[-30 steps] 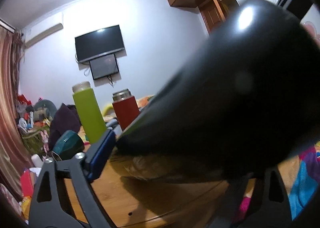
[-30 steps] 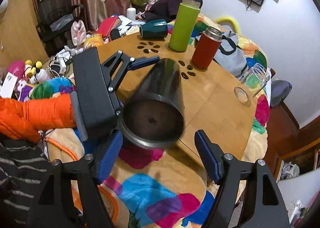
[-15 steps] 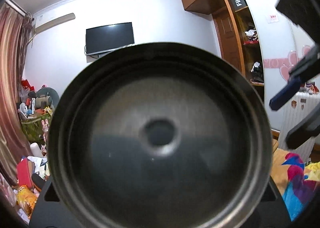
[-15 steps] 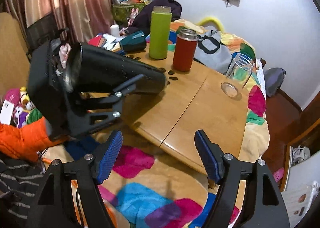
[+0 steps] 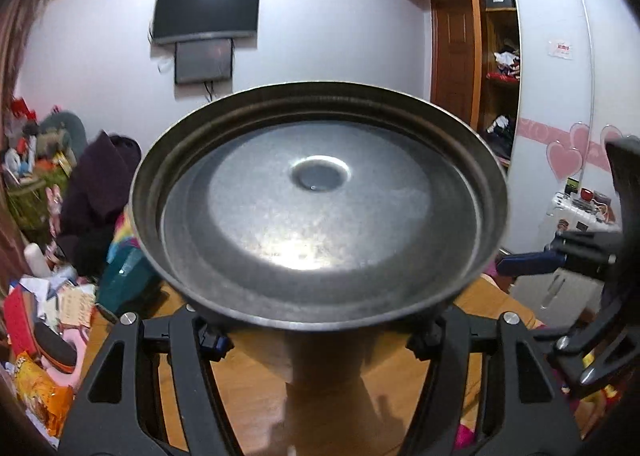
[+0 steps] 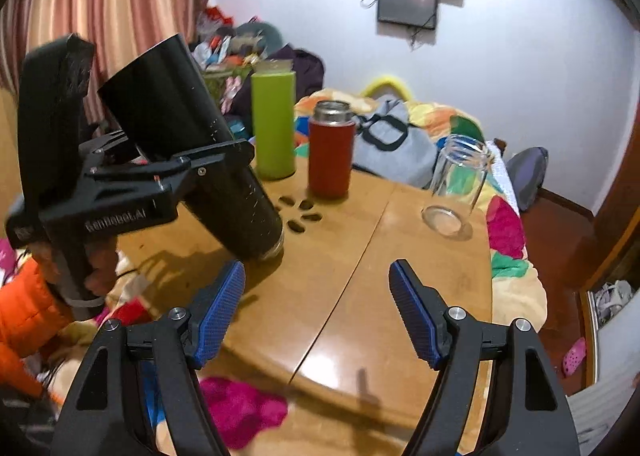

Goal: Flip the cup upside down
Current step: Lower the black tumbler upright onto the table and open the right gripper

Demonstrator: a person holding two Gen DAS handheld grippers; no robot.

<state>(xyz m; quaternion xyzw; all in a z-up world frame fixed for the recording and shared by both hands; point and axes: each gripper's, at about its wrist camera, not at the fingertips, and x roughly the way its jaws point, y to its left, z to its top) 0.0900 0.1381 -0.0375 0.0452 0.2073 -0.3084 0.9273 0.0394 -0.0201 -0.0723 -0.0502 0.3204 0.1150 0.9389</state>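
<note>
A tall black metal cup [image 6: 192,144] is held by my left gripper [image 6: 200,166], shut around its middle. The cup is tilted, its mouth end down and resting at or just above the wooden table [image 6: 360,256], its base up and to the left. In the left wrist view the cup's round metal base [image 5: 320,208] fills the middle, between the gripper fingers [image 5: 212,340]. My right gripper [image 6: 316,312] is open and empty, over the table's near edge, right of the cup.
A green bottle [image 6: 274,124], a red flask [image 6: 332,148] and a clear glass jar [image 6: 458,184] stand on the far side of the table. A bed with colourful covers [image 6: 508,256] lies beyond. Clutter [image 5: 36,316] lies to the left.
My left gripper has turned the cup from lying roughly level to mouth-down and tilted, lowering its mouth to the table. My right gripper stayed open and drew back slightly.
</note>
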